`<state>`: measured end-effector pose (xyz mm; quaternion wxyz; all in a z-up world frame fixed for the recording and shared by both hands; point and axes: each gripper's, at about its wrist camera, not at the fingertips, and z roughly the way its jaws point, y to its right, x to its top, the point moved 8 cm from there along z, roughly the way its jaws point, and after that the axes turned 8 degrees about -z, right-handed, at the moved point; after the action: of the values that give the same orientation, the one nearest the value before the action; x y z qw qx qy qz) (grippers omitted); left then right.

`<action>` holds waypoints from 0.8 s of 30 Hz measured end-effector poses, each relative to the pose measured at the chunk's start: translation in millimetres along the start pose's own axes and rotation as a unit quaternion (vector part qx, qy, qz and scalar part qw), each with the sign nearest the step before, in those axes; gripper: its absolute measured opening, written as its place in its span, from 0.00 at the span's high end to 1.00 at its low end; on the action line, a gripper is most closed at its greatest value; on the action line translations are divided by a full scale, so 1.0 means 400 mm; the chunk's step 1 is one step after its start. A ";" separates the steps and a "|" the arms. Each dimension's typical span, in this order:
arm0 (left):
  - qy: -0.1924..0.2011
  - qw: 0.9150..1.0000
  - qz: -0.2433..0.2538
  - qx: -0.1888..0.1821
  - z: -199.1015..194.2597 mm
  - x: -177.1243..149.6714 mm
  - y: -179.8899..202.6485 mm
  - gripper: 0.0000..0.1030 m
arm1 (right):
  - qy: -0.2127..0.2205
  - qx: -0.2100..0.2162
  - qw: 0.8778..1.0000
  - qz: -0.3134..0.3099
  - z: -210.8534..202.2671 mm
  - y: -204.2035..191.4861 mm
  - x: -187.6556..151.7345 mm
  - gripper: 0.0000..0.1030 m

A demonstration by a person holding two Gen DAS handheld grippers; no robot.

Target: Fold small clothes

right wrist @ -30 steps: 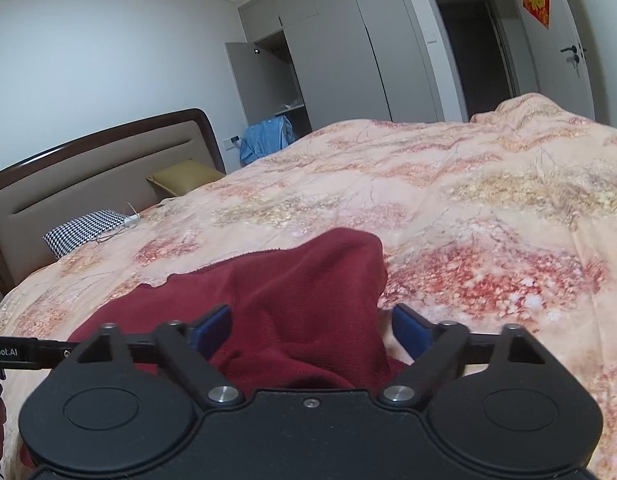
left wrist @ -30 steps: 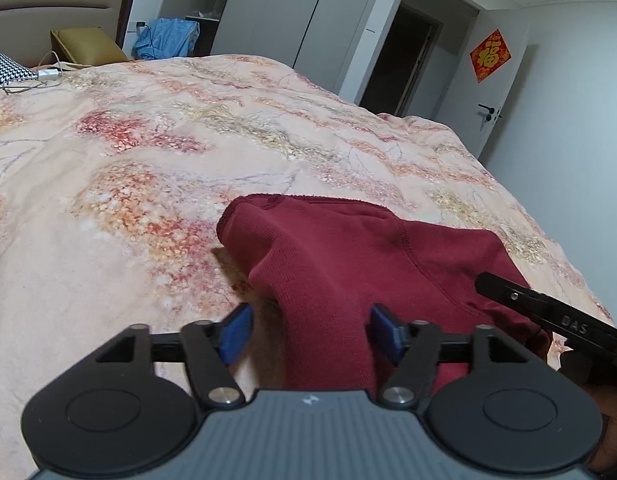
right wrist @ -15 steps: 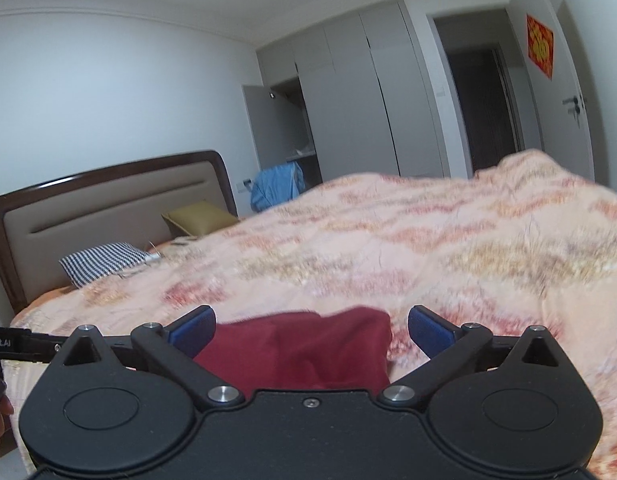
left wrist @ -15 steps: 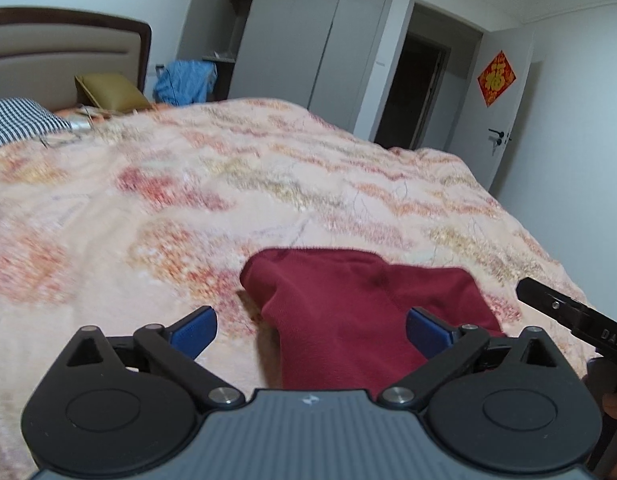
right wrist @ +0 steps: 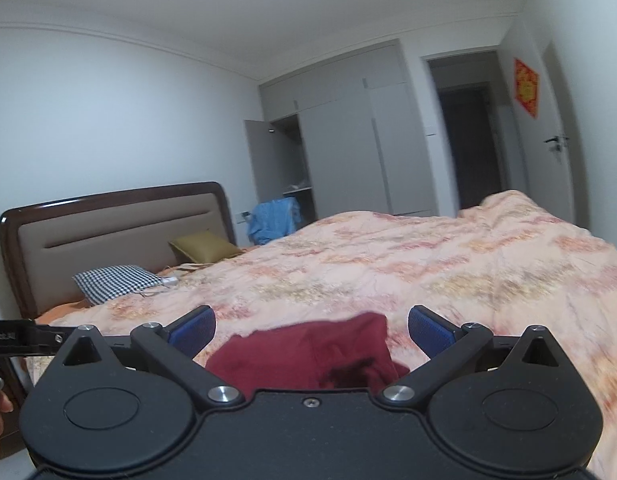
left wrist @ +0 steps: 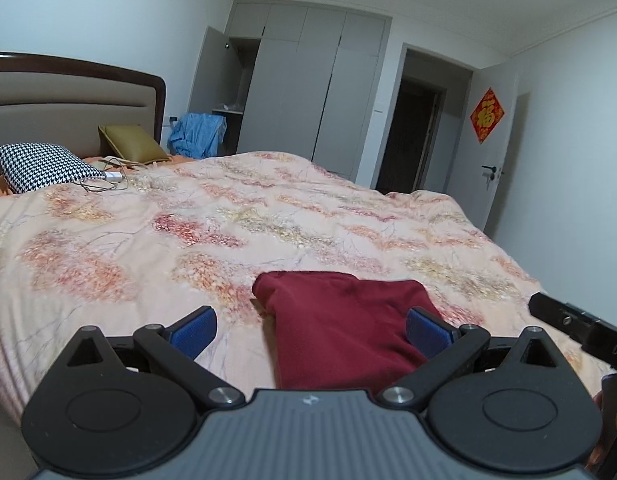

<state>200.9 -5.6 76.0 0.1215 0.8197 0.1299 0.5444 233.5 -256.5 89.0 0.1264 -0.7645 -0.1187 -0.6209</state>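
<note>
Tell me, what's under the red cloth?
The red cloth lies on the flowery blanket of the bed. Whatever lies inside its folds is covered, so I cannot tell.

Garment (left wrist: 340, 328) on bed (left wrist: 148, 240)

I'm seeing even, soft indoor light, no glare; fisheye is bending the edges, corners vignetting black; right wrist view is smearing with motion blur.

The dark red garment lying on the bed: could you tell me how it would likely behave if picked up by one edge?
The dark red garment would probably droop and unfold, since it is soft cloth with rounded folds. It looks light, barely denting the floral quilt. Pushed, it would likely bunch up rather than slide.
</note>
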 end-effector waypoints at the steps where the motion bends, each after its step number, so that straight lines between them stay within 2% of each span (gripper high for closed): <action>1: 0.000 1.000 0.002 -0.001 -0.019 -0.015 0.003 0.00 | 0.000 -0.007 1.000 -0.002 -0.024 -0.008 -0.014 0.00; 6: 0.005 1.000 0.009 0.003 -0.097 -0.082 -0.001 0.00 | 0.006 -0.035 0.999 -0.005 -0.129 -0.035 -0.079 0.00; 13: 0.007 1.000 0.011 0.017 -0.149 -0.163 -0.033 0.00 | 0.017 -0.065 0.998 -0.012 -0.227 -0.053 -0.132 0.00; 18: 0.004 0.999 0.006 0.037 -0.151 -0.223 -0.064 0.00 | 0.011 -0.070 0.997 -0.016 -0.252 -0.065 -0.182 0.00; 24: -0.026 0.999 0.010 0.038 -0.131 -0.273 -0.082 0.00 | -0.014 -0.071 0.997 -0.008 -0.248 -0.077 -0.233 0.00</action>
<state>109.0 -9.5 -9.5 0.0881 0.8390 0.1388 0.5187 113.4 -263.6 18.8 0.0653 -0.7791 -0.0827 -0.6179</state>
